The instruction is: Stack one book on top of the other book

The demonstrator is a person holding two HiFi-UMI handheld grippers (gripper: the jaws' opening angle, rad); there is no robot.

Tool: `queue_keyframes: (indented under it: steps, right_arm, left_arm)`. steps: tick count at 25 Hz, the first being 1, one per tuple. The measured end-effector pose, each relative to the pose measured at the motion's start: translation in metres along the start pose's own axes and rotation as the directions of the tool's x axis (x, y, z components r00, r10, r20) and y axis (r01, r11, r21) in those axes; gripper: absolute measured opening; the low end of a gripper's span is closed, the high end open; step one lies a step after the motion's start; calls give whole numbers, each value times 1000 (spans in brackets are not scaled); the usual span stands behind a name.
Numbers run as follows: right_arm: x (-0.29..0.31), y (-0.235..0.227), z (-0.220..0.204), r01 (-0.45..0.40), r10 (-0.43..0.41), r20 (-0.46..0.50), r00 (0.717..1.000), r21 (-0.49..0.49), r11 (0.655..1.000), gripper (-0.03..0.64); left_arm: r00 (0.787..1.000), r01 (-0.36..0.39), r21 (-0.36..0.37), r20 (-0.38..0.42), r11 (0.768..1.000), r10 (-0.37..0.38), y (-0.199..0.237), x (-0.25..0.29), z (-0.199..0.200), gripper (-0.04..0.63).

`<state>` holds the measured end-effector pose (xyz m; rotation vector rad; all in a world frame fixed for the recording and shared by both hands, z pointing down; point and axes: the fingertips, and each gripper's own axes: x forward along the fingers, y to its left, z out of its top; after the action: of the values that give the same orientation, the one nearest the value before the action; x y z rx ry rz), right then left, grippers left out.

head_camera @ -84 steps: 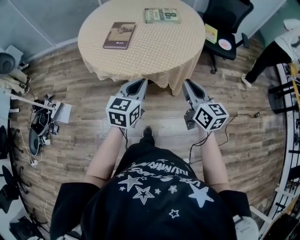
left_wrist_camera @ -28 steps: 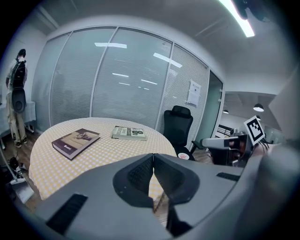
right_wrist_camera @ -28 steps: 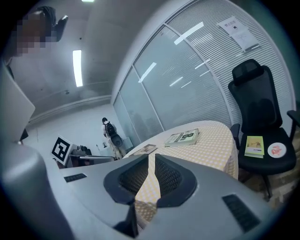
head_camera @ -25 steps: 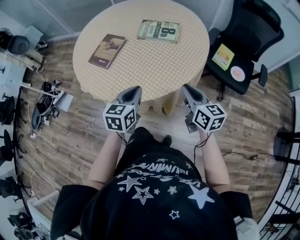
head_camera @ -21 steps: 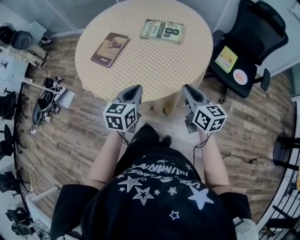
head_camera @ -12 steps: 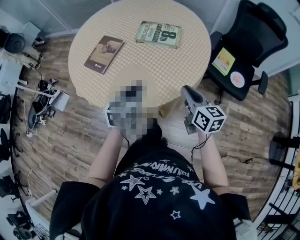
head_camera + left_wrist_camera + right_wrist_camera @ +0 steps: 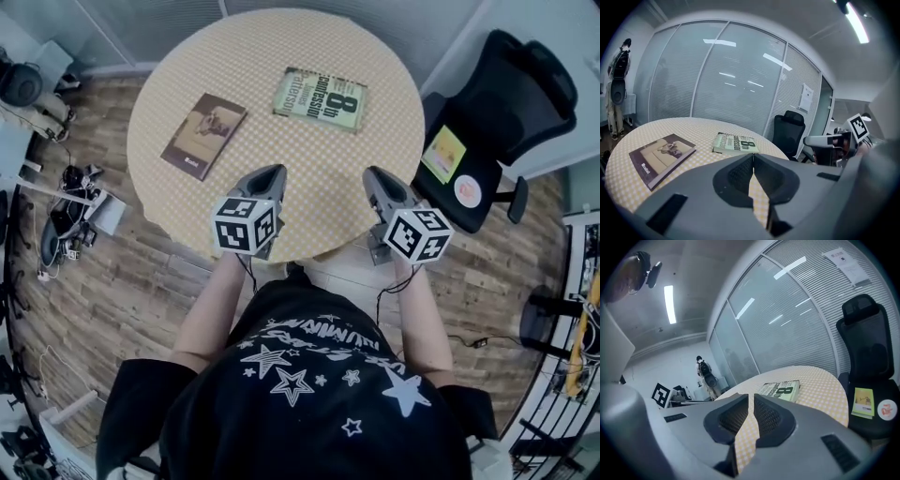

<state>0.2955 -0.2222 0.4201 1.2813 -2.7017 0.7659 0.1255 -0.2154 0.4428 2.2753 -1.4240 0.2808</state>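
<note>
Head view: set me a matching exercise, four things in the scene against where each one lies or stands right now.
Things
1. brown book
2. green book
3. black office chair
4. yellow booklet

Places
A. on the chair's seat
B. on the table, left side of the view
C. on the floor, right of the table
D. on the table, farther back, towards the right

Pairs: 1-B, 2-D, 3-C, 4-A
</note>
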Motion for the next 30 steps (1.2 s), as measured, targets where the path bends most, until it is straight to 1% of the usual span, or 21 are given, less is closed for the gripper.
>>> queue_keyframes:
  steps: [5,8,13,16,19,23,27,30]
  right_arm:
    - [27,-12,24,40,-40,22,999,13,999,41]
    - [38,-20,33,61,-61,26,998,4,998,41]
    - [47,-36,39,77,-77,-12,997,-19,997,41]
    - [59,-49,46,66,-68,-42,997,-43,997,41]
    - [81,-60,49,23,-28,-84,996,-59,998,41]
    - [116,-74,55,-63,49,-157,986,-82,995,41]
    - [151,-97,64,-145,123,-221,968,-87,986,41]
    - [177,-119,71,-199,167,-271,948,-98,975,41]
  left_arm:
    - [1000,-1,-23,14,1000,1,27,14,16,11]
    - [1000,4,-44,22,999,-3,40,24,21,11]
    - [1000,-2,-67,6,998,2,49,29,18,11]
    - [1000,-29,-85,1,996,30,56,34,18,11]
    - [997,-72,-118,2,990,73,64,39,17,11]
    - [989,-144,-172,-3,975,146,70,47,16,11]
    - [974,-223,-222,-20,949,224,72,67,17,11]
    - [963,-265,-261,-26,928,268,69,84,17,11]
